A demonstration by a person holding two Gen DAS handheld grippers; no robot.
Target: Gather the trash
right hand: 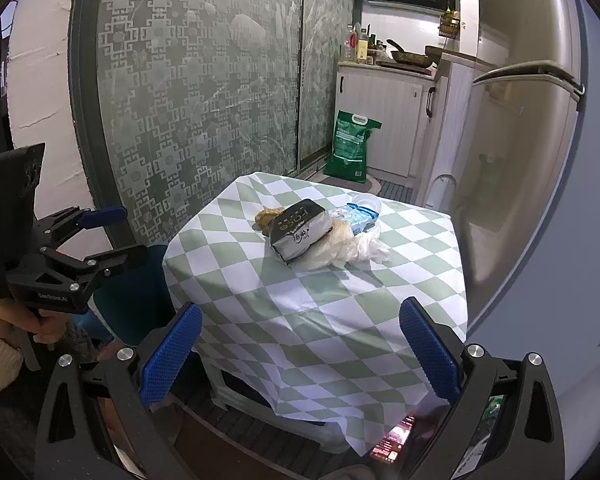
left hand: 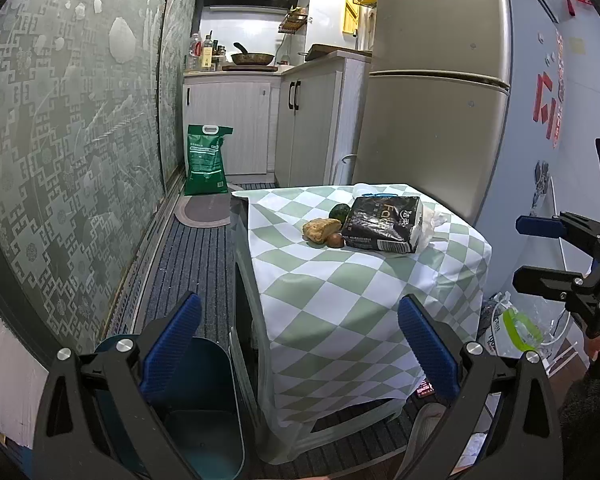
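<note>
A table under a green-and-white checked cloth (left hand: 340, 300) (right hand: 300, 300) holds a small pile. In it are a black tissue pack (left hand: 384, 224) (right hand: 300, 228), a chunk of bread (left hand: 320, 230) (right hand: 268, 216), a dark green fruit (left hand: 339, 212), a small brown round thing (left hand: 335, 240), a crumpled white plastic bag (right hand: 356, 250), a blue-and-white packet (right hand: 358, 216) and a clear plastic cup (right hand: 366, 202). A teal bin (left hand: 204, 412) (right hand: 132, 292) stands on the floor at the table's left. My left gripper (left hand: 300, 344) (right hand: 130, 232) is open above the bin and table edge. My right gripper (right hand: 300, 352) (left hand: 520, 252) is open short of the table, holding nothing.
A patterned glass sliding door (left hand: 80, 160) runs along the left. The fridge (left hand: 432, 100) stands behind the table. A green sack (left hand: 206, 160) leans by white cabinets (left hand: 228, 120). A plastic bottle with a green band (left hand: 516, 328) and a lit phone (right hand: 392, 440) lie low beside the table.
</note>
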